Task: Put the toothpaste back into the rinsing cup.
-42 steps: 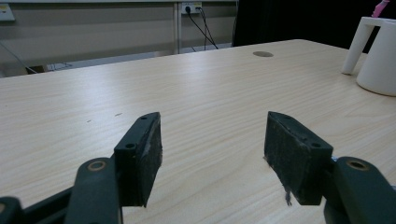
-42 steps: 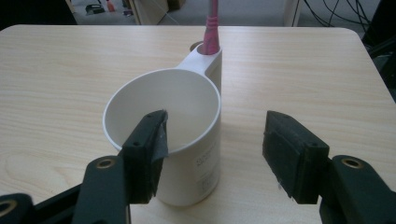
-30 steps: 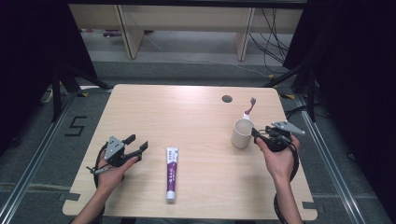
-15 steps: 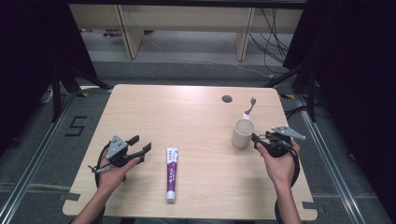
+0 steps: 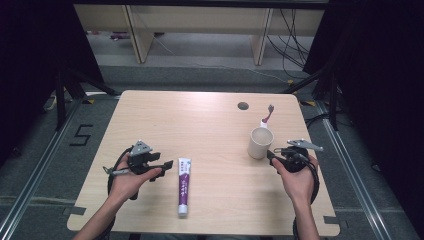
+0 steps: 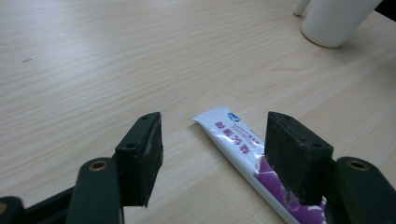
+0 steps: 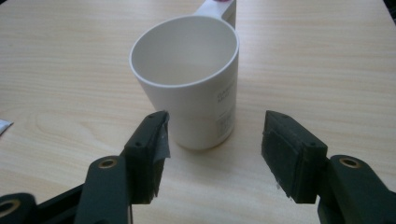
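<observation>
Both forearms come in over the near edge of the wooden table [image 5: 210, 115]. The left hand [image 5: 127, 180] holds the left gripper [image 5: 162, 169] low near the left edge, pointed right toward the toothpaste tube [image 5: 183, 186], jaws spread wide with nothing in them. In the left gripper view the tube's flat crimped end sits between the jaws on the tabletop, not touched. Tube lies roughly mid-table toward the near edge, cap end nearest the person.

The right hand [image 5: 295, 177] has the right gripper [image 5: 273, 155] near the right edge, jaws also apart, aimed at the white cup [image 5: 260, 142] just beyond them. A toothbrush [image 5: 268, 114] stands just behind the cup.
</observation>
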{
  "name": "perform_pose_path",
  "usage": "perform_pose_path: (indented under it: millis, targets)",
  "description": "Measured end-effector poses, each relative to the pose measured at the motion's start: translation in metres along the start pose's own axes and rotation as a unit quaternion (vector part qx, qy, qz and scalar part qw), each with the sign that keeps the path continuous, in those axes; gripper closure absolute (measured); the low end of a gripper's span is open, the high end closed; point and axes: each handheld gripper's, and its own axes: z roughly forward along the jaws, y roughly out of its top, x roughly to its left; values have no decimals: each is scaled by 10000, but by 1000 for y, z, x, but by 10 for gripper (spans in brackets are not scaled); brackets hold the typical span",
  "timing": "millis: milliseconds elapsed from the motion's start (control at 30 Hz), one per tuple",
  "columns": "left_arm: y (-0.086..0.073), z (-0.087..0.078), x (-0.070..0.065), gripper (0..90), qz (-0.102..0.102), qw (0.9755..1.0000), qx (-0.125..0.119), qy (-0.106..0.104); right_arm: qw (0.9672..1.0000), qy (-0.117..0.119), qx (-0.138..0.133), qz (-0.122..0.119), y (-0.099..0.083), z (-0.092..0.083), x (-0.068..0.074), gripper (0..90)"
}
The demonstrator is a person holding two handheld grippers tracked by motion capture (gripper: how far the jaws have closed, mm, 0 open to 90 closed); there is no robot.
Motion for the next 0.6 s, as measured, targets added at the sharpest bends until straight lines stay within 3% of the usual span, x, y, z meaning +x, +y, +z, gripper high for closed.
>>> perform_pose_path:
  millis: [67,133,200,333,433,467,600]
  targets:
    - [5,0,-3,370,-8,9993,373,-75,10000,-28,52,-53,0,0,0,417]
    - [8,2,-6,381,-54,9982,560,-188,9999,8,101,51,1,-1,2,417]
    - [11,4,-10,395,-109,9972,725,-152,9999,-69,113,-48,2,-1,2,417]
    - [17,10,-15,397,-235,9928,1160,-198,9998,14,187,-25,1,-2,5,417]
    - [19,15,-18,397,-330,9900,1349,-242,9998,7,200,-58,0,-2,5,417]
    - [21,15,-18,397,-327,9876,1512,-254,9998,50,206,-45,0,-2,4,417]
    - [22,21,-17,396,-357,9840,1730,-249,9997,47,240,52,0,-3,5,417]
